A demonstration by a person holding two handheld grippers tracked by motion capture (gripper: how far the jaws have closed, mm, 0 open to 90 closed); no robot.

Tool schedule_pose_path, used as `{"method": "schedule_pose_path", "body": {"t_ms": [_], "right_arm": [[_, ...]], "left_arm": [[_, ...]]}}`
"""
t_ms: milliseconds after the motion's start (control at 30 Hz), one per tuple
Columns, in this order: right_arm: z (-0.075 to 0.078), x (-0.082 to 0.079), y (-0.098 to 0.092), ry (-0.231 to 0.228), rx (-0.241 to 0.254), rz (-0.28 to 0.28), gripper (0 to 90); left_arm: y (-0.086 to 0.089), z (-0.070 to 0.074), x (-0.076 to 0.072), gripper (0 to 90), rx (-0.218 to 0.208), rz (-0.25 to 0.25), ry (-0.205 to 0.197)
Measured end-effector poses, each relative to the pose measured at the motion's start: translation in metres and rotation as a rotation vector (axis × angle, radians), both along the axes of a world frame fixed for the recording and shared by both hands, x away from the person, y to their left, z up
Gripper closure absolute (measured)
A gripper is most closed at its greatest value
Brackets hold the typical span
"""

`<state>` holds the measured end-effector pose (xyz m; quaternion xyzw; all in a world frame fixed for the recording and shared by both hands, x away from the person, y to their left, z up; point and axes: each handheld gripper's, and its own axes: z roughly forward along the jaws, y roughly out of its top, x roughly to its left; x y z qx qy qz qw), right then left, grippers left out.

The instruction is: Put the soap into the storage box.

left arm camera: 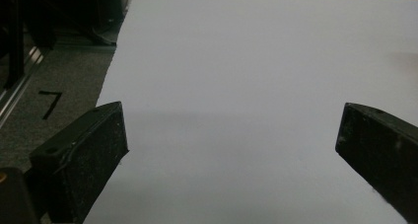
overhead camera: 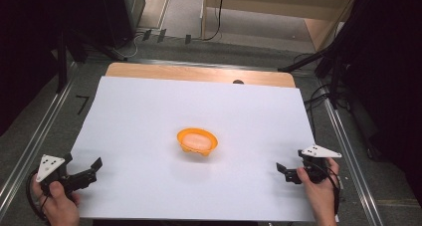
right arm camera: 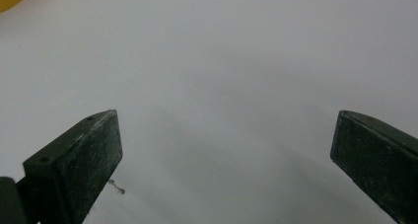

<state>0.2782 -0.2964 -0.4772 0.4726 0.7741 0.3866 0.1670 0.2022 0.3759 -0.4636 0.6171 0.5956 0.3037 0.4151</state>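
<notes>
With both grippers' fingers spread and empty, the orange bowl (overhead camera: pixel 197 141) lying well ahead between the left gripper (overhead camera: pixel 92 169) and right gripper (overhead camera: pixel 282 170) could skid or tip if just 1 rim gets nudged.

Black "7"-like mark (left arm camera: pixel 51 103) on grey floor (left arm camera: pixel 29 130)

Colours on and around my work surface

My left gripper (overhead camera: pixel 92 167) and my right gripper (overhead camera: pixel 283 171) had black jaws, and each carried a light grey plate marked with small dark dots. The bowl (overhead camera: pixel 197 141) was orange, paler inside. It sat on a plain white sheet (overhead camera: pixel 149 116) with no pattern, laid over a light wood-grain table (overhead camera: pixel 199 74). The floor (overhead camera: pixel 30 136) was grey-green, with a black corner mark (overhead camera: pixel 82 103).
</notes>
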Motion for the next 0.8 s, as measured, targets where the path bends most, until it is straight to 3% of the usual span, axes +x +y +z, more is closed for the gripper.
{"method": "schedule_pose_path", "body": {"t_ms": [600, 800], "right_arm": [[-0.01, -0.027, -0.038, -0.032, 0.035, -0.102, 0.0], [-0.01, -0.036, -0.047, -0.064, 0.048, -0.123, 0.0]], "left_arm": [[0.0, 0.0, 0.0, 0.0, -0.001, -0.001, -0.003], [0.0, 0.0, 0.0, 0.0, -0.001, -0.002, -0.002]]}}
